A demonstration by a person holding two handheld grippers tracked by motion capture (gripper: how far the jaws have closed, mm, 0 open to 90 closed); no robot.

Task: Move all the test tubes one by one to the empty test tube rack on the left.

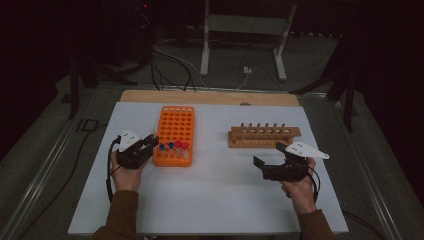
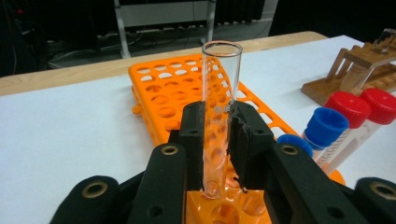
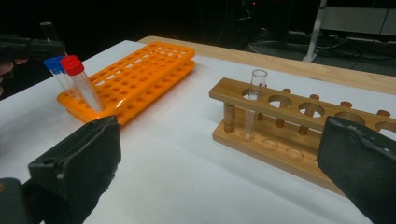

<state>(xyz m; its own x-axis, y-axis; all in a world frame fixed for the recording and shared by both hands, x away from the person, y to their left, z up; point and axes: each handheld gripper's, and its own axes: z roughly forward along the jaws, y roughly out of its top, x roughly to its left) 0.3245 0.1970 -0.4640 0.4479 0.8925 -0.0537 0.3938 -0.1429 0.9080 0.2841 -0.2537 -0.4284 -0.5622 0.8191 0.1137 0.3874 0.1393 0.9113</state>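
My left gripper (image 2: 218, 128) is shut on a clear glass test tube (image 2: 222, 70), which stands upright with its open end up. The tube's rounded bottom hangs at the near left corner of the orange rack (image 2: 170, 88); whether it sits in a hole I cannot tell. In the high view this gripper (image 1: 149, 142) is at the rack's (image 1: 175, 125) left front edge. My right gripper (image 3: 224, 140) is open and holds nothing. It faces the wooden rack (image 3: 299, 119), where one glass tube (image 3: 254, 98) stands in the leftmost hole. In the high view the right gripper (image 1: 269, 154) is just in front of that rack (image 1: 265, 135).
Several capped tubes stand in the orange rack's front row, some with blue caps (image 2: 327, 125) and some with red caps (image 2: 351, 108). The racks sit on a white board (image 1: 215, 195) with a wooden table edge (image 1: 210, 97) behind. Cables and stand legs lie on the floor beyond.
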